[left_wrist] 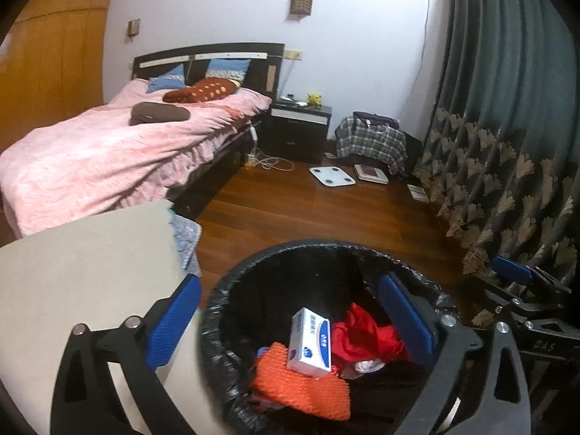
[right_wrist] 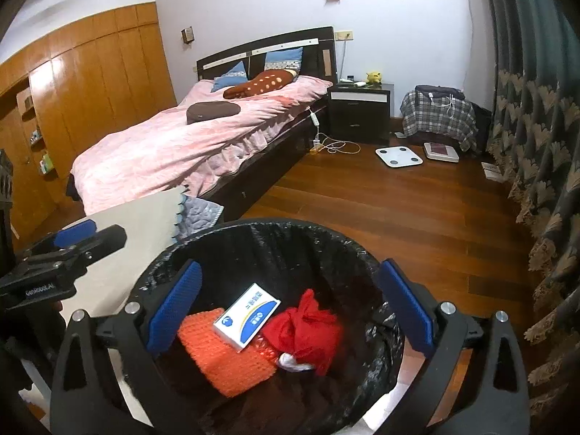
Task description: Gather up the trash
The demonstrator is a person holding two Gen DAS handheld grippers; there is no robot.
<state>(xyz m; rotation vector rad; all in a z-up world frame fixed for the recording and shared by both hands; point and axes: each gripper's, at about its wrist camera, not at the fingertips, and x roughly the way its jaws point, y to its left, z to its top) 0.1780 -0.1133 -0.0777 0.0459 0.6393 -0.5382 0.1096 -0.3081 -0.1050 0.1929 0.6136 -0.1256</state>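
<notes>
A black bin with a black liner (left_wrist: 232,282) (right_wrist: 224,232) stands on the wood floor below both grippers. Inside lie a white and blue box (left_wrist: 310,348) (right_wrist: 246,315), an orange mesh piece (left_wrist: 301,388) (right_wrist: 224,355) and a red bag (left_wrist: 369,337) (right_wrist: 308,330). My left gripper (left_wrist: 290,319) is open and empty, straddling the bin's left rim. My right gripper (right_wrist: 290,304) is open and empty over the bin's mouth. Each gripper shows at the edge of the other's view: the right one (left_wrist: 514,272), the left one (right_wrist: 76,235).
A beige-topped surface (left_wrist: 90,253) (right_wrist: 145,217) stands left of the bin. A bed with a pink cover (right_wrist: 181,145) lies beyond. A nightstand (right_wrist: 359,112), white scale (right_wrist: 398,156) and plaid-covered bundle (right_wrist: 438,116) sit at the far wall. Dark curtains (right_wrist: 536,145) hang on the right.
</notes>
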